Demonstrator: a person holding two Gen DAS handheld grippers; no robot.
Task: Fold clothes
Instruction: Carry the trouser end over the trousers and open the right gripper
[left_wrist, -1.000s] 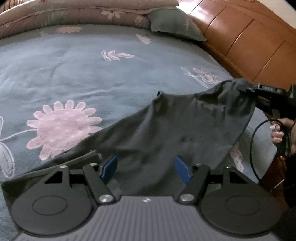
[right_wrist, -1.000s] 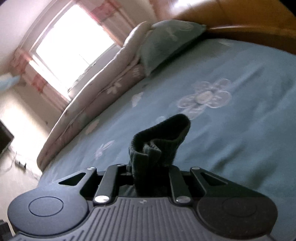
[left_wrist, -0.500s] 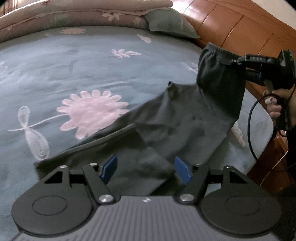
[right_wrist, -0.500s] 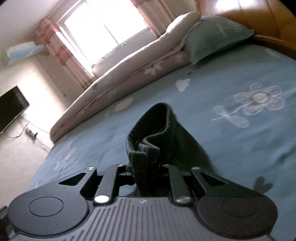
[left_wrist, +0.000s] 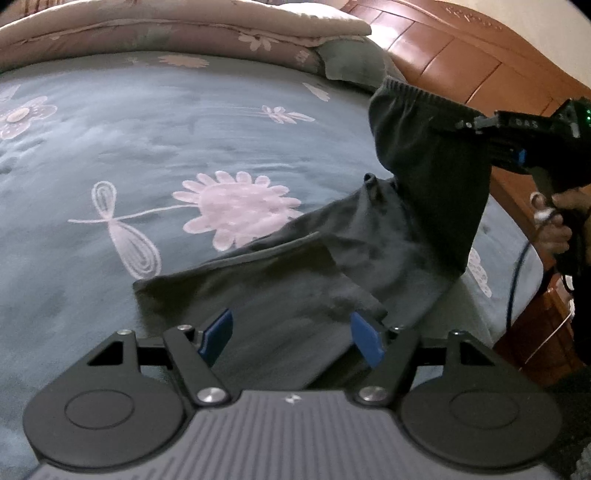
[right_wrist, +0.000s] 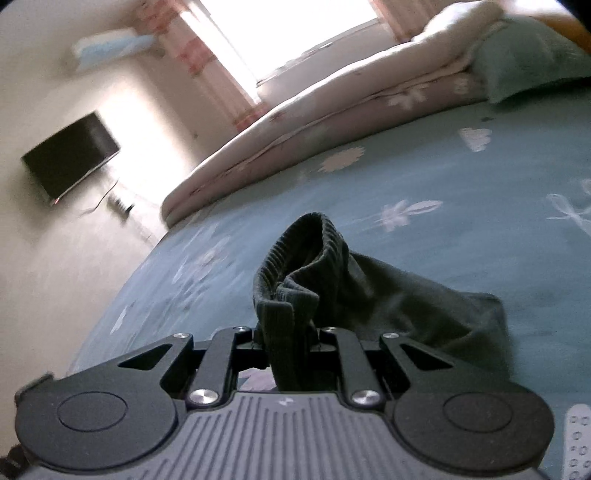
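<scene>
A dark grey pair of trousers (left_wrist: 295, 280) lies on the blue flowered bedsheet (left_wrist: 110, 147). My left gripper (left_wrist: 291, 338) hovers open just above the near part of the cloth, its blue pads apart with nothing pinched between them. At the right, my right gripper (left_wrist: 469, 123) is shut on the ribbed waistband (left_wrist: 410, 99) and holds that end lifted off the bed, so the cloth hangs down from it. In the right wrist view the bunched waistband (right_wrist: 295, 291) is clamped in my right gripper (right_wrist: 286, 336), and the rest of the trousers (right_wrist: 424, 317) trails down to the right.
A rolled pink quilt (left_wrist: 166, 29) and a green pillow (left_wrist: 351, 62) lie at the head of the bed. A wooden headboard (left_wrist: 461, 62) curves along the right. A hand (left_wrist: 554, 225) grips the right gripper's handle. A wall television (right_wrist: 70, 155) and a bright window (right_wrist: 295, 33) lie beyond.
My right gripper has raised the waistband end off the bed and carried it leftward over the bed, rolling as it went. My left gripper slid sideways along the trousers, staying open.
</scene>
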